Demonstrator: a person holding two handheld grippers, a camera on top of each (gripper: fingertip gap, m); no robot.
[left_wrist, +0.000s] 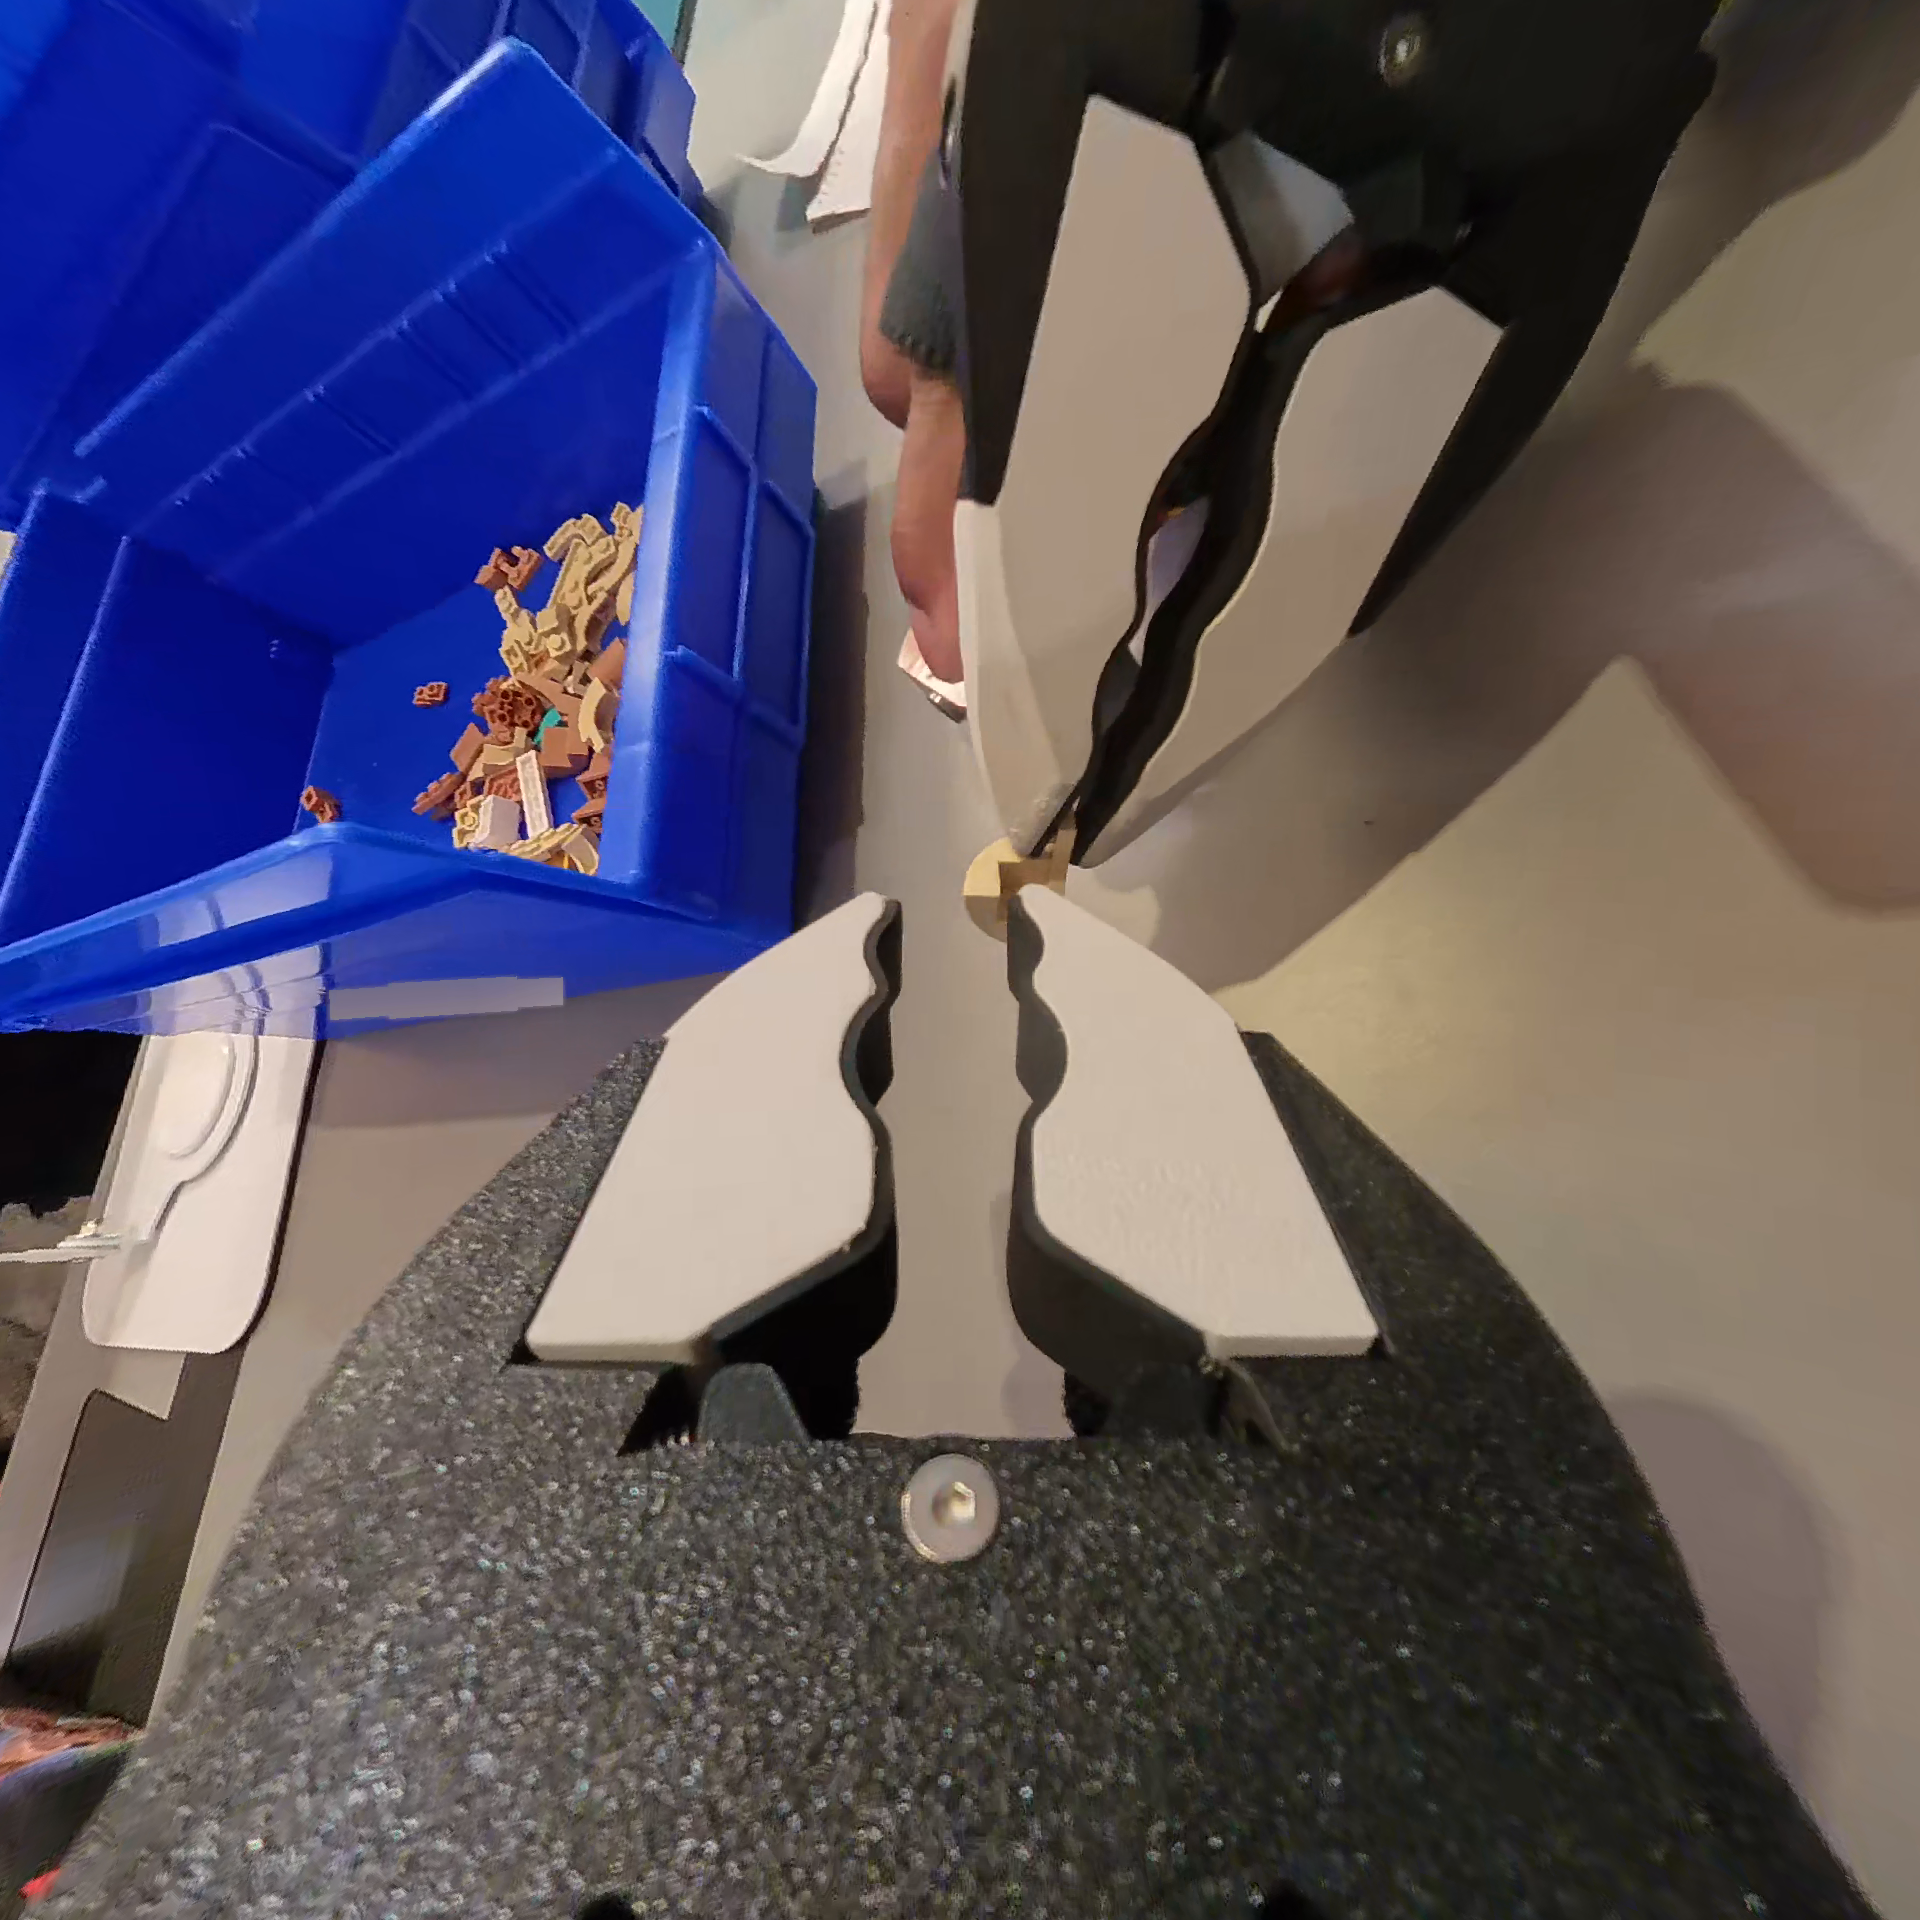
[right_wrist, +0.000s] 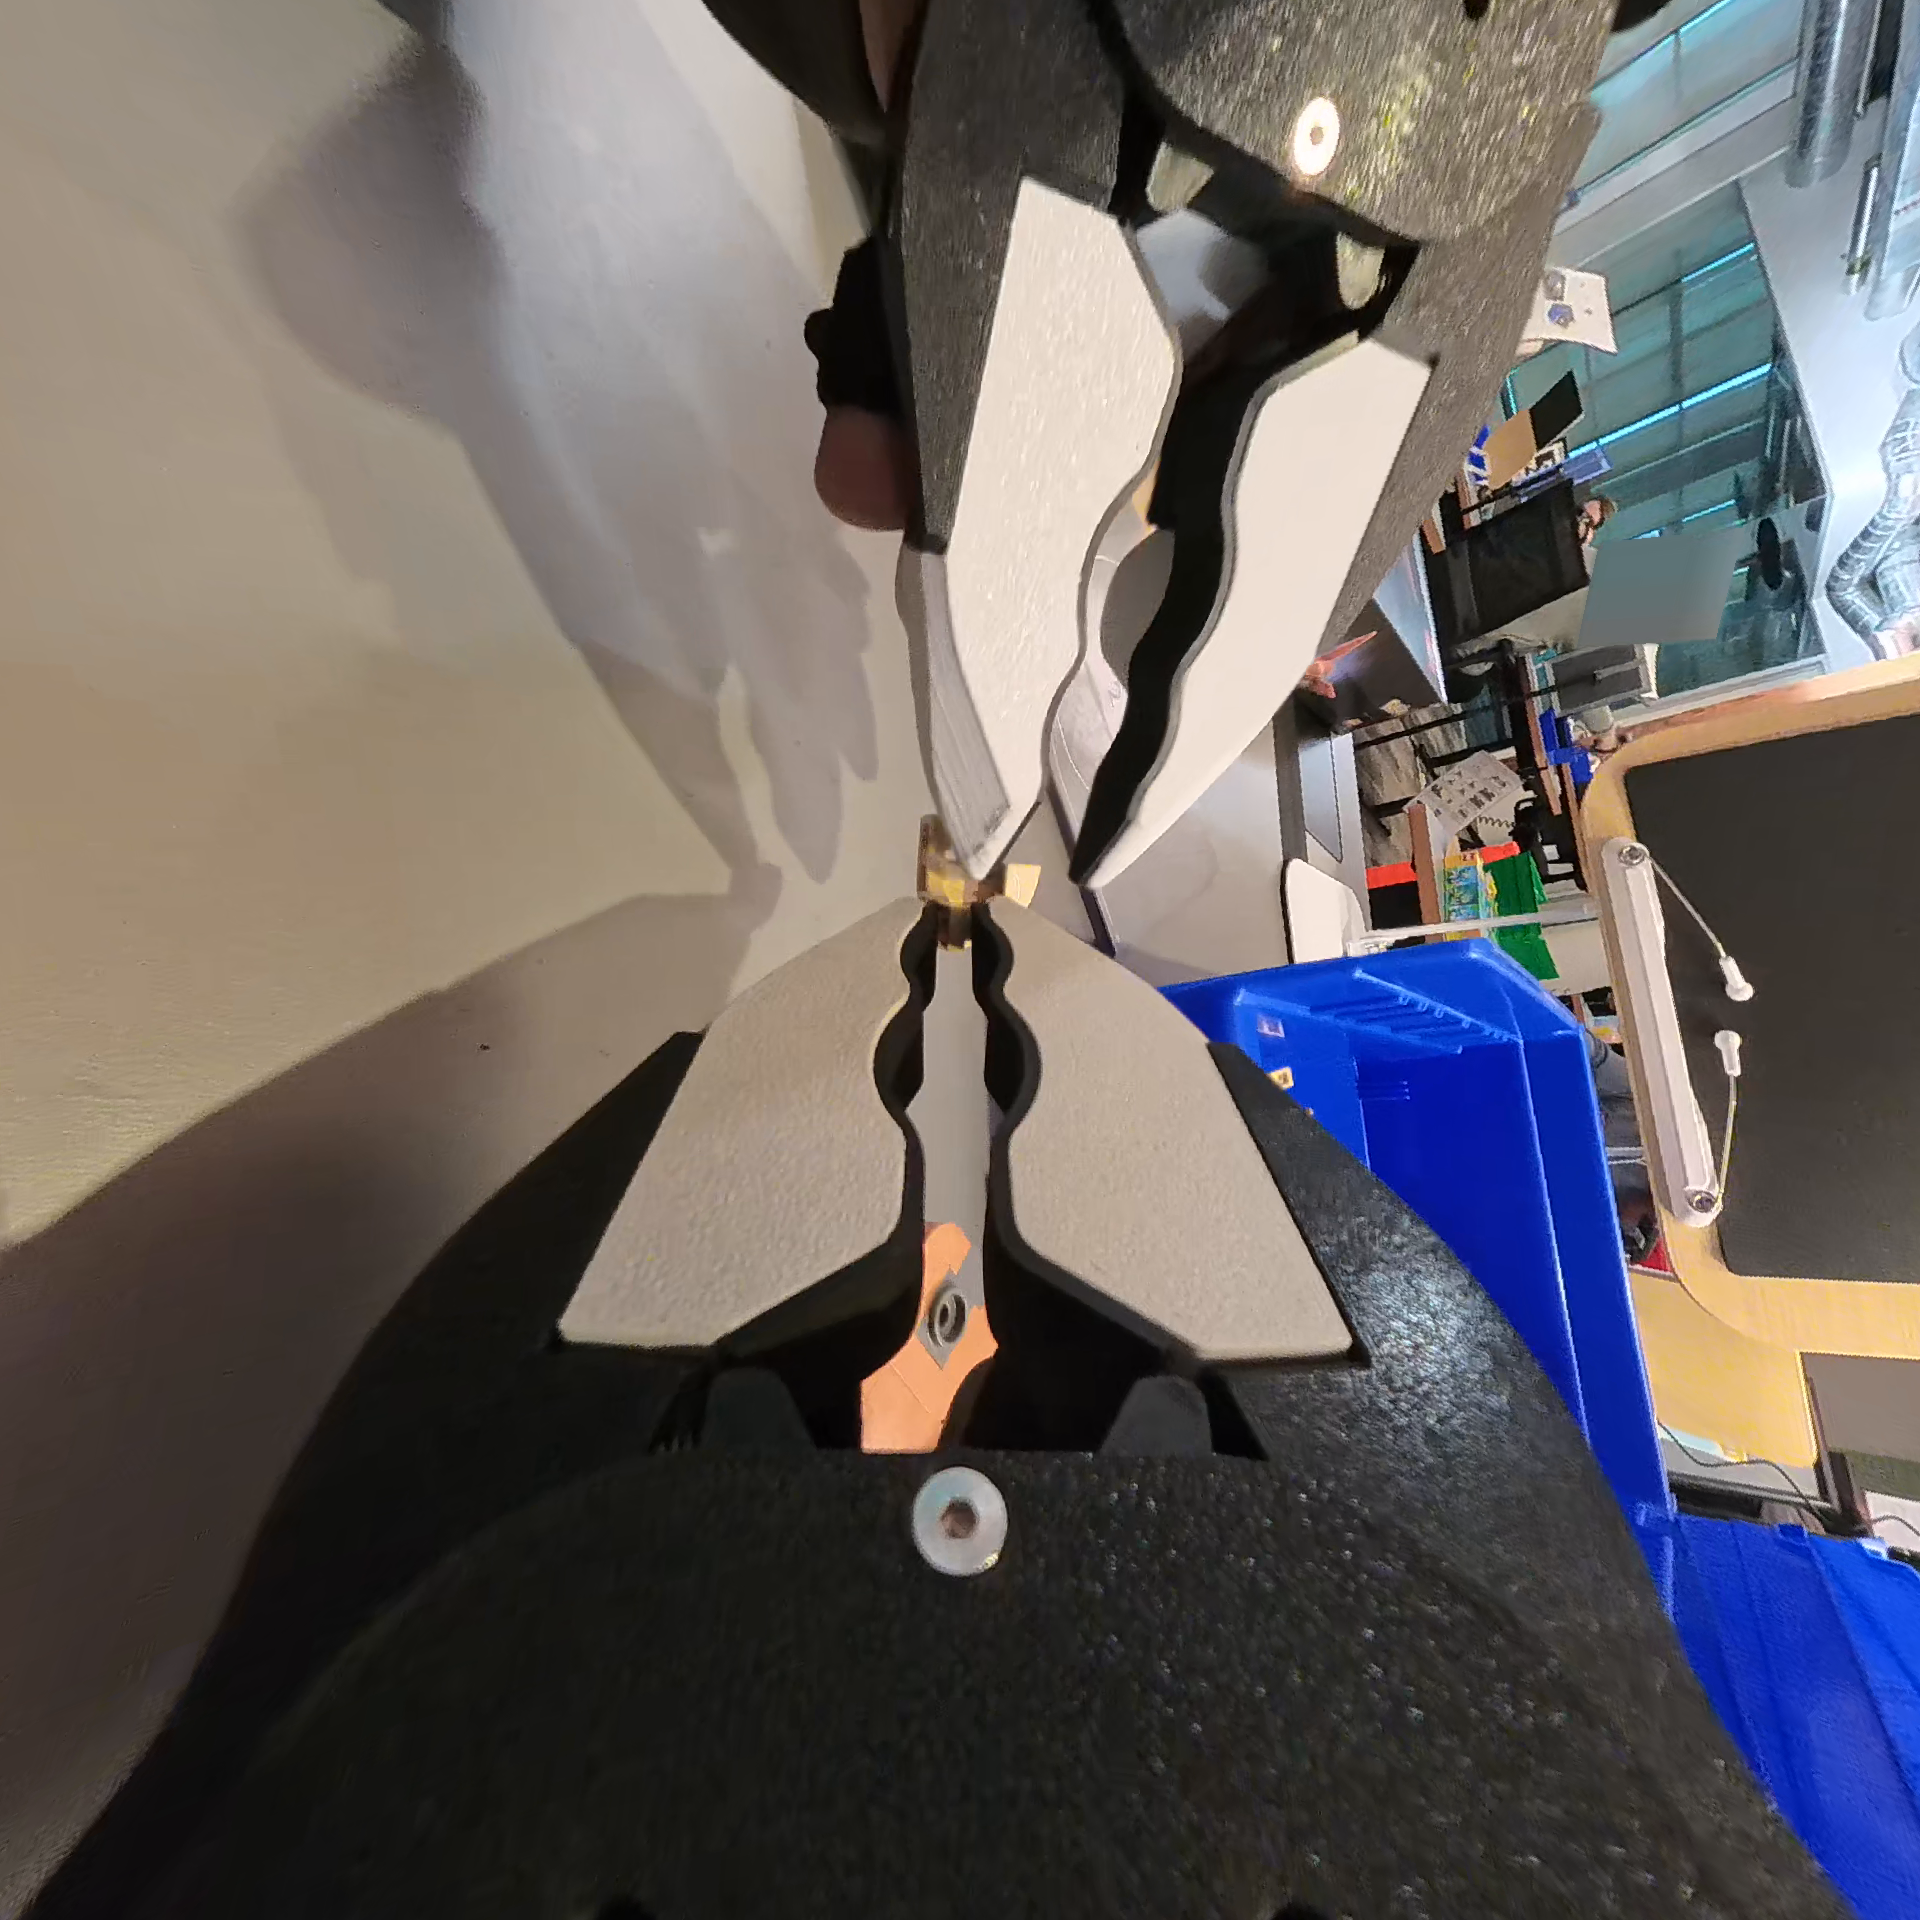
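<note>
Right wrist view: right gripper (right_wrist: 951, 920) jaws pinch tan brick (right_wrist: 948, 896) (label unreadable).

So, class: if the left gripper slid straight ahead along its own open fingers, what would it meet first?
Probably the tan brick piece pinched in the right gripper, just off the left gripper's right fingertip; depth is unclear, so it might slip past.

My left gripper (left_wrist: 951, 914): grey fingers parted, tip-to-tip with my right gripper (right_wrist: 954, 920), fingers nearly closed.
</note>
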